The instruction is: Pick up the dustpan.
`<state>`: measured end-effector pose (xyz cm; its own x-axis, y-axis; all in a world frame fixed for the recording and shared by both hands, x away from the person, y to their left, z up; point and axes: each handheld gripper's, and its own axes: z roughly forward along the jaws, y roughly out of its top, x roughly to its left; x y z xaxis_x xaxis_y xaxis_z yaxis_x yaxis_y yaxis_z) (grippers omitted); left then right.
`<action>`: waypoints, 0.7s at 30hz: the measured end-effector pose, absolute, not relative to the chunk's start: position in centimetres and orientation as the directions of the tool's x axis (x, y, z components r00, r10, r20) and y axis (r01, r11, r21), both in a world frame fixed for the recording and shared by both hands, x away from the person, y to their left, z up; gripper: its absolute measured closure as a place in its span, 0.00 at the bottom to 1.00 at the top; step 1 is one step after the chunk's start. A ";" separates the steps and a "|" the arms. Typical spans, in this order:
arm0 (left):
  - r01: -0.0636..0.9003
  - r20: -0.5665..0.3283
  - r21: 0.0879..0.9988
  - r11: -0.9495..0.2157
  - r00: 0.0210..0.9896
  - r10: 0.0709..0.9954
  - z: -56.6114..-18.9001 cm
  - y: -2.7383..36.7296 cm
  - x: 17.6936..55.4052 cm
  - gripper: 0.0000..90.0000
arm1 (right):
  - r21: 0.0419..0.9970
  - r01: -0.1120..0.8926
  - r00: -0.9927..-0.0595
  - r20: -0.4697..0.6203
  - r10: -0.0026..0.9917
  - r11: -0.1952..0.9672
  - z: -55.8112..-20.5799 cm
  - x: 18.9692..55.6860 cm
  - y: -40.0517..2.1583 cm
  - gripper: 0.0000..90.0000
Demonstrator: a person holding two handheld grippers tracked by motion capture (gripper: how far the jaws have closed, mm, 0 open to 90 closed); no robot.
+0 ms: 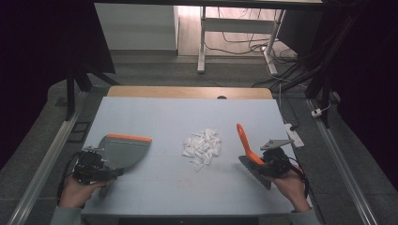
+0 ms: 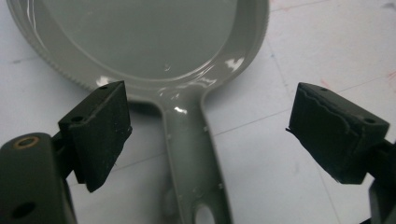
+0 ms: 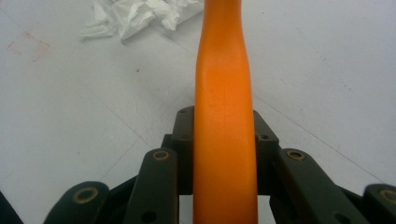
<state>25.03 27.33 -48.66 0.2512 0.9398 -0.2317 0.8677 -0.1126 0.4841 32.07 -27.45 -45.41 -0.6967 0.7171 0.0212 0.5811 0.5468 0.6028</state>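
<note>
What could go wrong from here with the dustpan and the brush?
1. The left gripper is open with its fingers apart from the dustpan handle, so the pan may slide when the brush pushes paper against it.
2. The paper scraps lie loose in a pile; a fast sweep may scatter them across the table.
</note>
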 end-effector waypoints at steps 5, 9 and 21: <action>0.884 -0.238 0.455 -0.105 0.234 0.943 -49.6 27.6 25.1 0.15 | 0.601 0.583 -0.696 0.022 0.718 0.546 -45.5 32.1 -27.4 0.78; 0.893 -0.252 0.440 -0.096 0.225 0.941 -50.1 27.7 25.3 0.15 | 0.599 0.583 -0.696 0.021 0.717 0.548 -45.6 32.1 -27.4 0.78; 0.909 -0.282 0.412 -0.058 0.188 0.941 -51.6 27.8 26.0 0.22 | 0.596 0.584 -0.697 0.020 0.716 0.552 -45.7 32.1 -27.3 0.78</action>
<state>25.98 27.79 -51.57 0.1879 0.9409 -0.2817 0.9093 -0.0582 0.4121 32.13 -27.30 -45.73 -0.6974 0.7164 0.0199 0.5836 0.5515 0.5960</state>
